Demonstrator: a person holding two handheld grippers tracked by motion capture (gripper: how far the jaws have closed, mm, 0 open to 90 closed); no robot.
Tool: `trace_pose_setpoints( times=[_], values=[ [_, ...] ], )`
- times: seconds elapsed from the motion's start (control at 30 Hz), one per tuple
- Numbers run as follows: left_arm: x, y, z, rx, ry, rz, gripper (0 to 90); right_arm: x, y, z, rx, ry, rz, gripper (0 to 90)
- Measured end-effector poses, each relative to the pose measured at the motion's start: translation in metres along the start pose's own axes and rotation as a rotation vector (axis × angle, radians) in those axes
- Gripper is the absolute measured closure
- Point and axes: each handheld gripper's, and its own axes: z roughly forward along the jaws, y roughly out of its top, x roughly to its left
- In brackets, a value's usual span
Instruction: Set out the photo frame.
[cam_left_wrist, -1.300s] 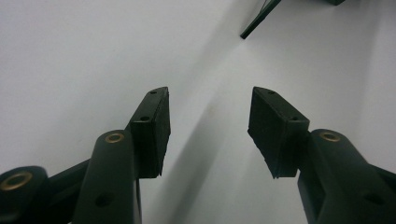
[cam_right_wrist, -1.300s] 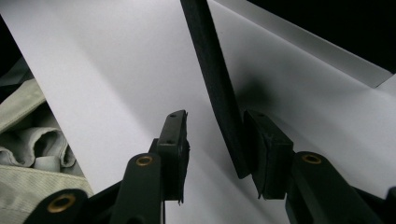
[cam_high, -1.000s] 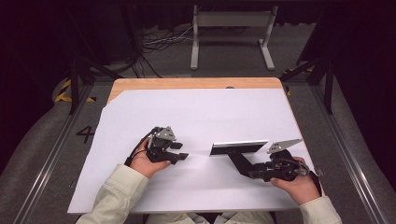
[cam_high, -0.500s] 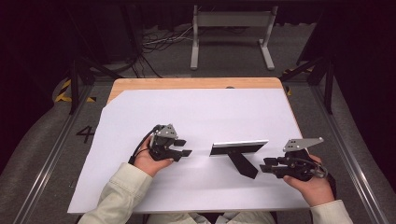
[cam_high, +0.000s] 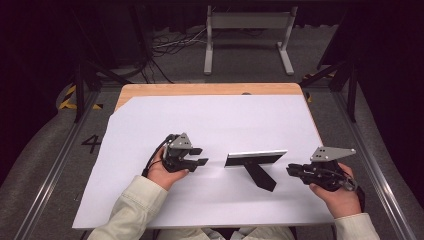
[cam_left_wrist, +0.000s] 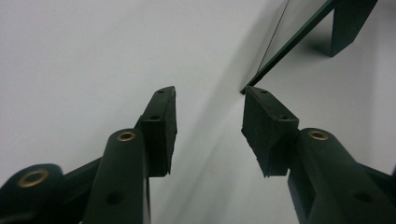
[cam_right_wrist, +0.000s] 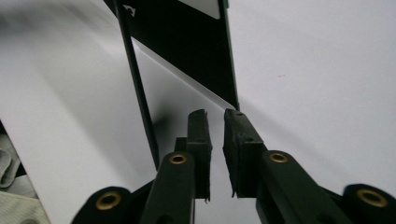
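Overhead and both gripper cameras share the frame (cam_high: 255, 159)

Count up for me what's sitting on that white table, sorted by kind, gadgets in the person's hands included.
Picture frame, standing on its back prop: 1
Hand-held gripper, left and right: 2
Total: 3

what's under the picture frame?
The picture frame stands upright on the white sheet, propped by its black back leg. The sheet covers most of the wooden table underneath.
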Motion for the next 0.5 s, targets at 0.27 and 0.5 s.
trace_pose_setpoints(
  times=[0.27, 0.5],
  values=[
    [-0.004, 0.004, 0.009, -0.002, -0.015, -0.018, 66.3, -0.007, -0.004, 0.000, -0.011, -0.021, 0.003, 89.7],
    [-0.006, 0.006, 0.016, 0.001, -0.020, -0.020, 69.9, -0.009, -0.004, 0.002, -0.009, -0.019, 0.008, 89.8]
  ],
)
